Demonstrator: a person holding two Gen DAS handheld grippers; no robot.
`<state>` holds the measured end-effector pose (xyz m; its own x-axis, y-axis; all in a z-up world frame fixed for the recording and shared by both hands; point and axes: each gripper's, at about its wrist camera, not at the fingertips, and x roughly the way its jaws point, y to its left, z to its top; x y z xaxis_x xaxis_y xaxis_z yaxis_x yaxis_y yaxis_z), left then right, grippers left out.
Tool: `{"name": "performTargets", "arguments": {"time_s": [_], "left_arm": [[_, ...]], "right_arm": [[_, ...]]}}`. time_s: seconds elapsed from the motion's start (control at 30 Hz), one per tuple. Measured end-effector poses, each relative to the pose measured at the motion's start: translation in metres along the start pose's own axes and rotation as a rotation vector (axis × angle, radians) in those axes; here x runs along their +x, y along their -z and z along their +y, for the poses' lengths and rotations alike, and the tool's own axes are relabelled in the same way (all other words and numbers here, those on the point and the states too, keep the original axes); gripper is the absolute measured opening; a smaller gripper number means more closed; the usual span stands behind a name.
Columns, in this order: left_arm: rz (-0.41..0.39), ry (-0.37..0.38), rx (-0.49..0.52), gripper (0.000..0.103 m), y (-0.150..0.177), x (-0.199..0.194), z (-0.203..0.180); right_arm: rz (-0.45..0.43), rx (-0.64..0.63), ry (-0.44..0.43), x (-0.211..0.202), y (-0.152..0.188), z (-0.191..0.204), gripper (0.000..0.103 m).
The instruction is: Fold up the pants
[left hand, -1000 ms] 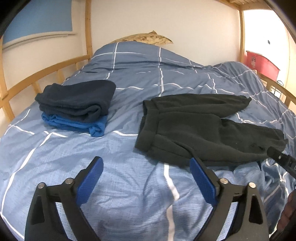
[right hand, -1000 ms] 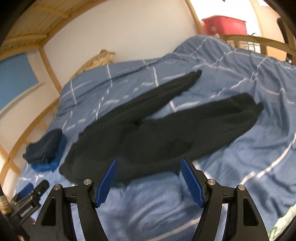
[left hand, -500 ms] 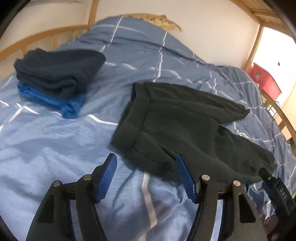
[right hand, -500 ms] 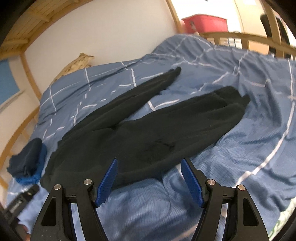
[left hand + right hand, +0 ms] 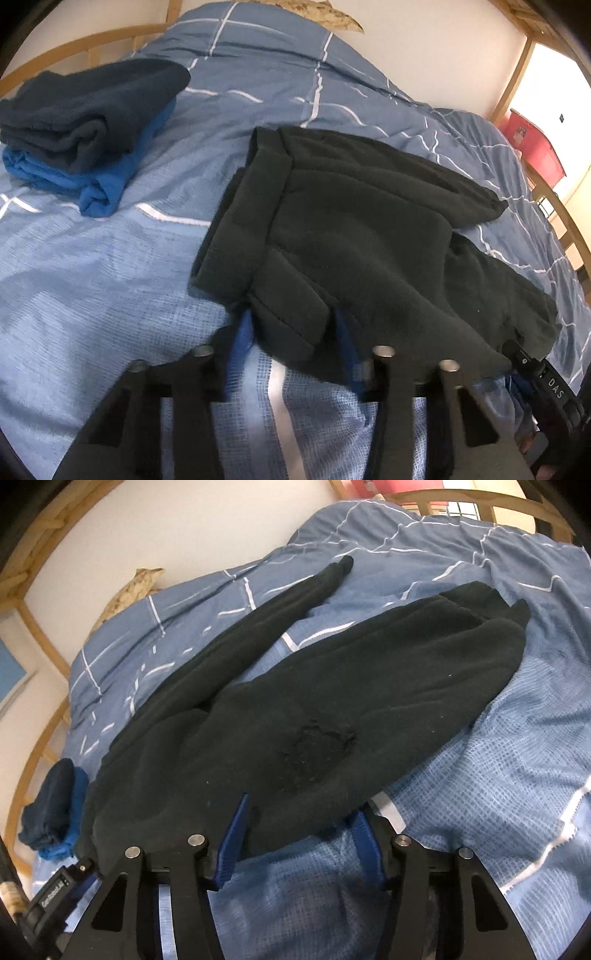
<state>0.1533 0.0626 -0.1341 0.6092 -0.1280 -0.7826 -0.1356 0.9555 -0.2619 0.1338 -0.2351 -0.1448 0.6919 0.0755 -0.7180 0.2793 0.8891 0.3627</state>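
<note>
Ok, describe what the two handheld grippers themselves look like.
Both are alike: the left gripper and the right gripper each have two black plastic fingers built as open triangular frames, with round silver bolt heads near the front and blue ribbed pads on the inner faces. Each view catches the other unit's black body with white lettering. No cables or sleeves show.

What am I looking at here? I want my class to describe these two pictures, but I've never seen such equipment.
A person holds a two-finger clamp in each hand, each with a camera looking along its fingers. One picture is from the left gripper, the other from the right gripper. Both are open, straddling the near edge of black pants spread on a blue checked duvet; nothing is gripped yet. Beside the pants lies a stack of folded clothes, dark navy on blue. A wooden bed rail and a red box show behind.
</note>
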Motion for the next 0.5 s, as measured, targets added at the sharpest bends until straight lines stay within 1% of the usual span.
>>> {"name": "performTargets", "arguments": {"time_s": [0.03,0.07,0.1,0.13,0.17,0.2,0.33,0.5], "left_arm": [[-0.001,-0.006,-0.009,0.019,0.001,0.000,0.001],[0.000,-0.009,-0.018,0.015,0.002,0.000,0.002],[-0.002,-0.008,-0.022,0.014,0.002,-0.002,0.001],[-0.012,-0.011,-0.022,0.013,0.003,-0.005,-0.001],[-0.027,-0.017,-0.017,0.012,0.003,-0.010,-0.003],[-0.033,-0.019,-0.016,0.012,0.002,-0.013,-0.003],[-0.073,-0.011,-0.020,0.011,-0.005,-0.030,-0.008],[-0.084,-0.015,-0.022,0.011,-0.028,-0.040,-0.017]], "right_arm": [[-0.001,-0.002,0.002,0.000,0.000,0.000,0.052],[-0.004,-0.008,0.004,-0.001,0.001,0.000,0.047],[-0.005,-0.017,0.007,-0.001,0.001,0.000,0.036],[-0.004,-0.028,0.005,-0.001,0.001,0.000,0.031],[-0.006,-0.033,-0.003,-0.002,0.001,-0.001,0.020],[-0.009,-0.038,-0.015,-0.004,0.000,-0.001,0.015],[-0.074,-0.059,-0.040,-0.026,-0.008,0.004,0.012],[-0.144,-0.101,-0.069,-0.046,-0.031,0.017,0.011]]}}
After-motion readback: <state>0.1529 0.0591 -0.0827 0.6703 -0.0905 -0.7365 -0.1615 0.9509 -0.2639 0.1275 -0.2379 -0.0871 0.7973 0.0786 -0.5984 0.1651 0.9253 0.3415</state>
